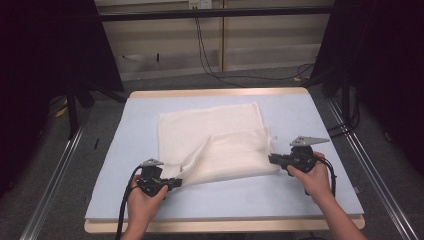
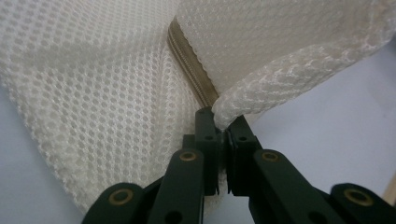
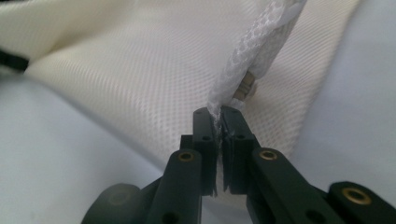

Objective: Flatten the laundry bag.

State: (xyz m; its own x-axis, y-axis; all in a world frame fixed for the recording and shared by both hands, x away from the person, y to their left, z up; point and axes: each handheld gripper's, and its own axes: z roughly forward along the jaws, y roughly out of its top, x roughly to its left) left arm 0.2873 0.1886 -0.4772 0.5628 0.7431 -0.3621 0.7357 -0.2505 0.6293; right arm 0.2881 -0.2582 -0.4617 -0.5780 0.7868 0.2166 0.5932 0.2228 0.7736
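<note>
Both near corners of the mesh laundry bag [image 1: 215, 140] are clamped, by the left hand-held gripper [image 1: 175, 183] and right hand-held gripper [image 1: 272, 159]. Lifted slightly off the tabletop [image 1: 300, 200], its folding is judged barely begun.

My left gripper [image 2: 223, 135] clamped on a rolled edge of the cream mesh bag [image 2: 102, 79], jaws pressed together with mesh pinched between, tan zipper [image 2: 191, 70] running up from the jaw tips, pale blue table surface [image 2: 336, 126] to the right and lower left
</note>
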